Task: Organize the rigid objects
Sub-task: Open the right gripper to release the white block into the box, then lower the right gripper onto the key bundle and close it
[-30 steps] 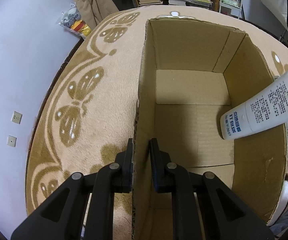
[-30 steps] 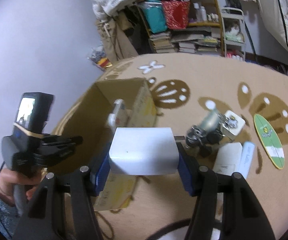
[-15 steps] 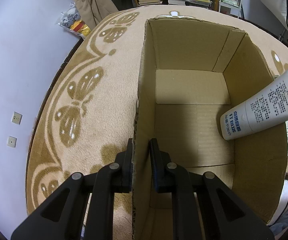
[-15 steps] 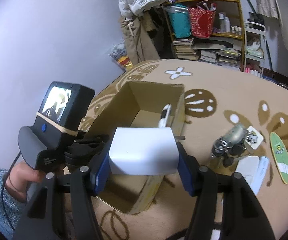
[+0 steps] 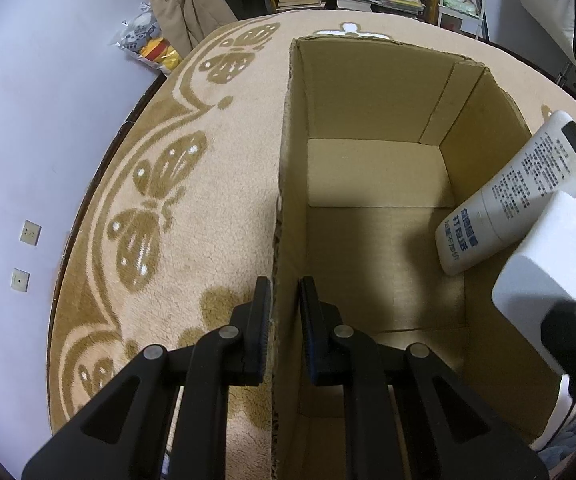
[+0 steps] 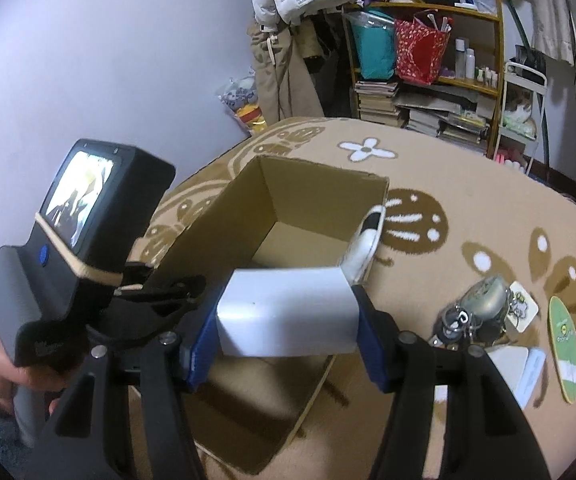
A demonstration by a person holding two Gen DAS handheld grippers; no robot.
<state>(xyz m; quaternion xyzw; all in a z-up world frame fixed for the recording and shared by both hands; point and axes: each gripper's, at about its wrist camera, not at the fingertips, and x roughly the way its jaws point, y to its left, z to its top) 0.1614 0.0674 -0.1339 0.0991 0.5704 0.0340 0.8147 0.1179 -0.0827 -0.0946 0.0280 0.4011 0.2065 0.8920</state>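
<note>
An open cardboard box point(image 5: 372, 184) stands on the beige rug; it also shows in the right wrist view point(image 6: 308, 196). My left gripper point(image 5: 284, 304) is shut on the box's left wall, one finger on each side of it. A white remote control point(image 5: 516, 196) leans inside against the box's right wall, seen edge-on in the right wrist view point(image 6: 364, 244). My right gripper point(image 6: 284, 320) is shut on a white rectangular block point(image 6: 288, 312) and holds it above the box's near right edge. The block enters the left wrist view point(image 5: 556, 272) at the right.
On the rug right of the box lie a bunch of keys with a grey fob point(image 6: 476, 312), a green oval card point(image 6: 566, 356) and flat white items point(image 6: 524, 368). A bookshelf point(image 6: 420, 80), hanging clothes and a purple wall point(image 5: 40, 120) border the rug.
My right gripper has carried the white block left and forward toward the box, so it now hangs over the box's right side. The left gripper keeps its grip on the wall.
</note>
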